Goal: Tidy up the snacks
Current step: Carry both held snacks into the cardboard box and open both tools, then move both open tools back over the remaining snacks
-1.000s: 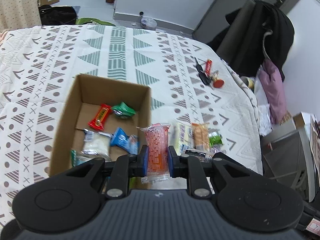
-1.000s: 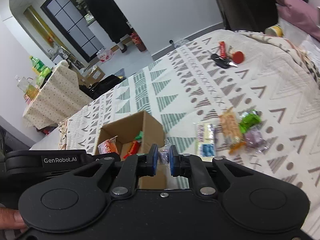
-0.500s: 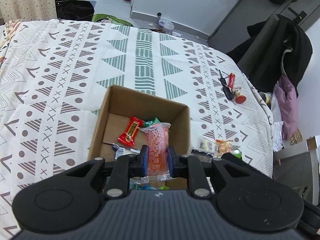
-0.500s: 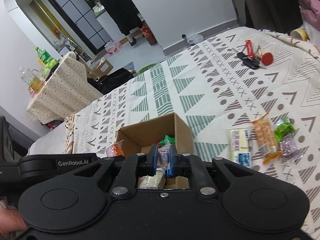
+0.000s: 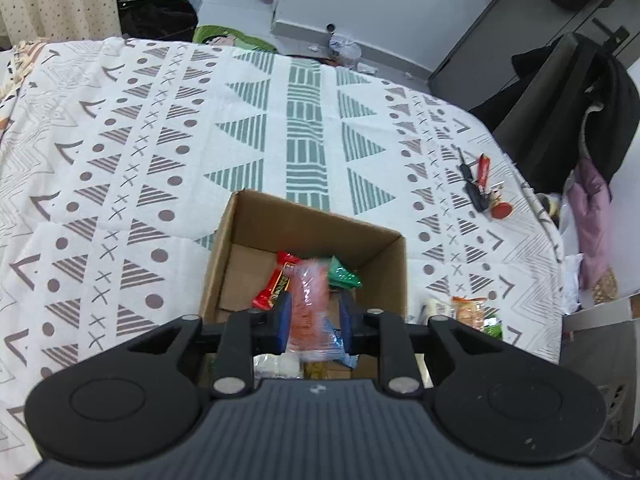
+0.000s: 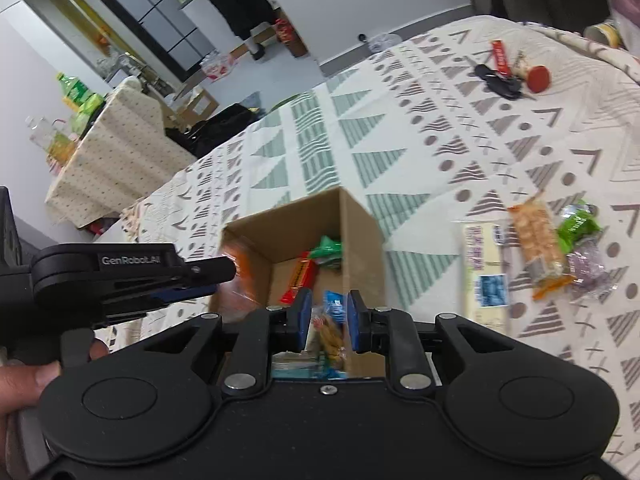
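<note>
Now both grippers hang over the cardboard box (image 5: 240,248) on the patterned bedspread (image 5: 120,140). Left gripper (image 5: 314,316) jaws parted, blurred orange snack packet (image 5: 308,304) between them, touching the left pad only, so loose. Right gripper (image 6: 327,318) jaws apart too, small packet (image 6: 330,330) in the gap; contact unclear. Red bar (image 5: 274,286) and green packet (image 5: 342,276) lie inside the box. More snacks (image 6: 536,248) lie right of it, keys (image 6: 504,76) farther off.

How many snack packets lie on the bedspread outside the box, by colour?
White packet: 1
Orange packet: 1
Green packet: 1
Purple packet: 1
Total: 4
</note>
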Tool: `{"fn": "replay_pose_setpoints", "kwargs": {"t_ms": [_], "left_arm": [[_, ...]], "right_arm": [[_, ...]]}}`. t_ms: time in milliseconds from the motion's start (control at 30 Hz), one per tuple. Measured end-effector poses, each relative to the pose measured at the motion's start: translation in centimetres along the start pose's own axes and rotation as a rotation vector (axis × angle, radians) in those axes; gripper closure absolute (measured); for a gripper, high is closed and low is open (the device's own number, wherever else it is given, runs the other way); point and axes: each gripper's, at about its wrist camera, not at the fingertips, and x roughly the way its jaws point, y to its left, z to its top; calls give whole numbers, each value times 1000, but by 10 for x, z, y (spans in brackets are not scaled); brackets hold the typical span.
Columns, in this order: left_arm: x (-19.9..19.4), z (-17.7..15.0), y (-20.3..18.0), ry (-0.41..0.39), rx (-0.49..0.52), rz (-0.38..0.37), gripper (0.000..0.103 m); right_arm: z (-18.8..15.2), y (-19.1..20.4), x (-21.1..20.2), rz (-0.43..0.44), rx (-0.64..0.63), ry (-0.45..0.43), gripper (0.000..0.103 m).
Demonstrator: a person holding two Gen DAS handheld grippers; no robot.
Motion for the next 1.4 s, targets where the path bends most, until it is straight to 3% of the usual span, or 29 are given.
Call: {"fn": "replay_pose_setpoints", "kwargs": {"t_ms": [100,167,267,367,433,600,867,1033,1400], "left_arm": [[2,-2,-1,11,-14,10,73],[1,-5,-5,9,-4,14,58],[1,-11,-17,7,19,8,45],[3,-19,-28,22,35,-3,39],[4,-24,-35,27,45,-6,37],[3,-37,-55,34,96,-14,30],[3,-53,-79,45,124,-16,22],[6,-60,-97,55,143,-18,20],[21,-78,-140,82,191,-31,19]], "right_arm": [[-2,-12,-4,-18,18,-1,77],[-5,-19,-8,-34,24,-5,75],[-8,-30,-12,-48,41,-6,75],[-11,-42,-18,-64,59,-14,68],[-13,-48,-23,-71,66,-23,59],[-19,-64,-35,-79,81,-34,55],[-25,-91,-52,-88,105,-58,39],[-28,-111,-63,-89,135,-76,16],[-31,-154,-80,-107,184,-99,4]]}}
